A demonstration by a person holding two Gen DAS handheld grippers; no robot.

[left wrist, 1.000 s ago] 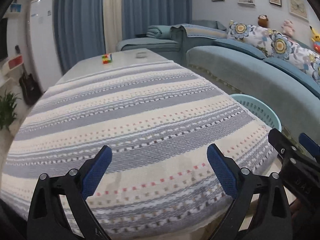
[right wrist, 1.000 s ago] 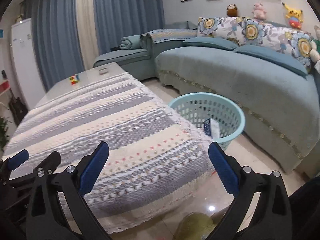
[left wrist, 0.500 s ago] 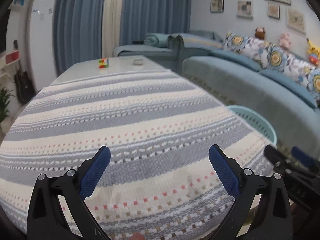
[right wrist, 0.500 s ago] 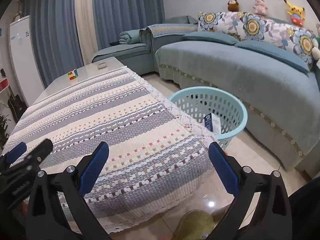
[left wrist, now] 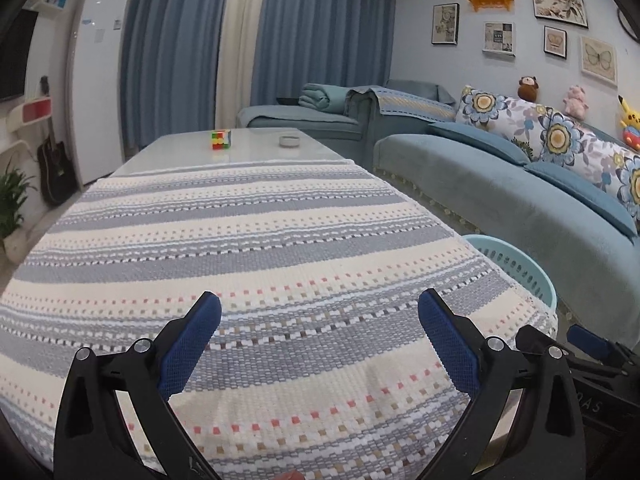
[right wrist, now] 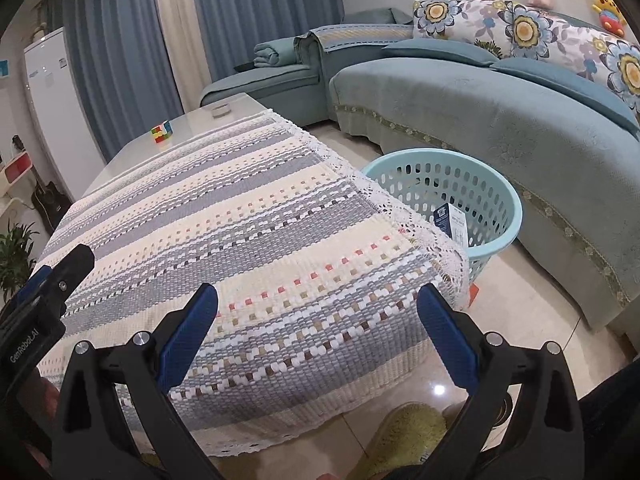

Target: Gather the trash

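Over the near edge of the striped cloth (left wrist: pixel 256 248) covering the surface, both tongs hang wide open and hold nothing: the left tongs (left wrist: pixel 320 336) above the weave, the right tongs (right wrist: pixel 318 326) at the cloth's near right corner. Right of the surface, on the floor beside the sofa (right wrist: pixel 500 120), stands a pale blue basket (right wrist: pixel 508 216) with a small blue-and-white carton (right wrist: pixel 452 222) leaning inside. At the far end sit a colourful cube (left wrist: pixel 221 139) and a small round dish (left wrist: pixel 289 141).
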